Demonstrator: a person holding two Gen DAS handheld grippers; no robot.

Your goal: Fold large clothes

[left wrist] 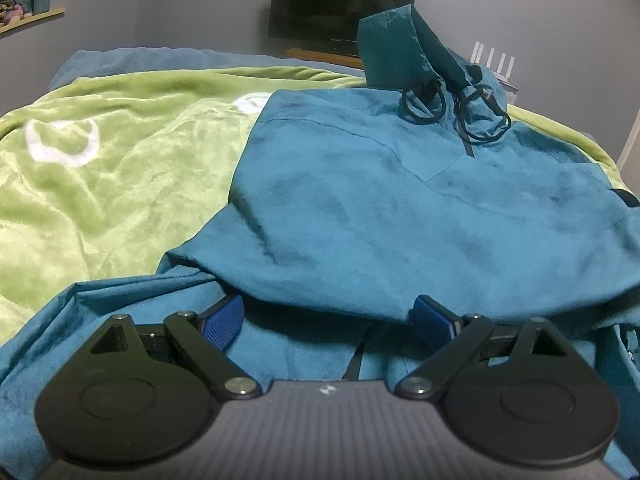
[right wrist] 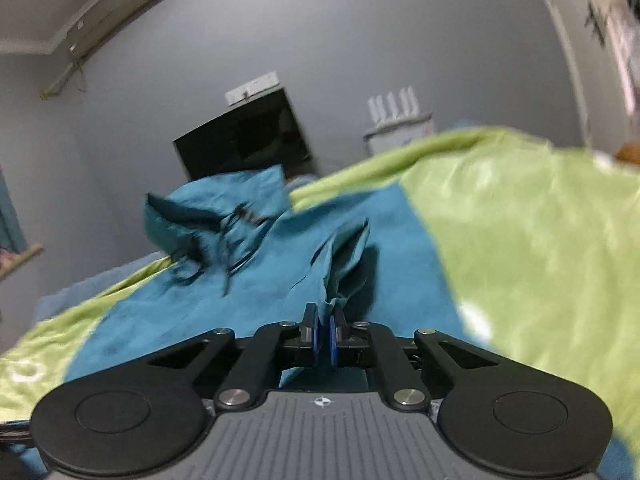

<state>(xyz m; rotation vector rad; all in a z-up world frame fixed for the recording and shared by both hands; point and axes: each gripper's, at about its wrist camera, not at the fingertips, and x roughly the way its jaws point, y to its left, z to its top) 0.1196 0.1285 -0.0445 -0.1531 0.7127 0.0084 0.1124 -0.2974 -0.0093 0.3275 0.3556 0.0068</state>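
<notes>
A large teal hoodie [left wrist: 400,208] lies spread on a bed, its hood [left wrist: 392,52] standing up at the far end with black drawstrings [left wrist: 452,108] looped below it. My left gripper [left wrist: 328,314] sits low at the hoodie's near edge. It is open wide, its blue pads [left wrist: 224,320] far apart and a fold of teal cloth bulging just beyond them. In the right wrist view the picture is tilted and blurred. There my right gripper [right wrist: 325,316] is shut on a pinch of the hoodie [right wrist: 240,280], and a peak of cloth [right wrist: 344,264] rises from its pads.
A green plush blanket [left wrist: 120,152] covers the bed under the hoodie and spreads to the right in the right wrist view [right wrist: 520,240]. A dark screen [left wrist: 340,4] and a white router [left wrist: 494,60] stand against the grey wall beyond. An air conditioner [right wrist: 108,8] hangs high up.
</notes>
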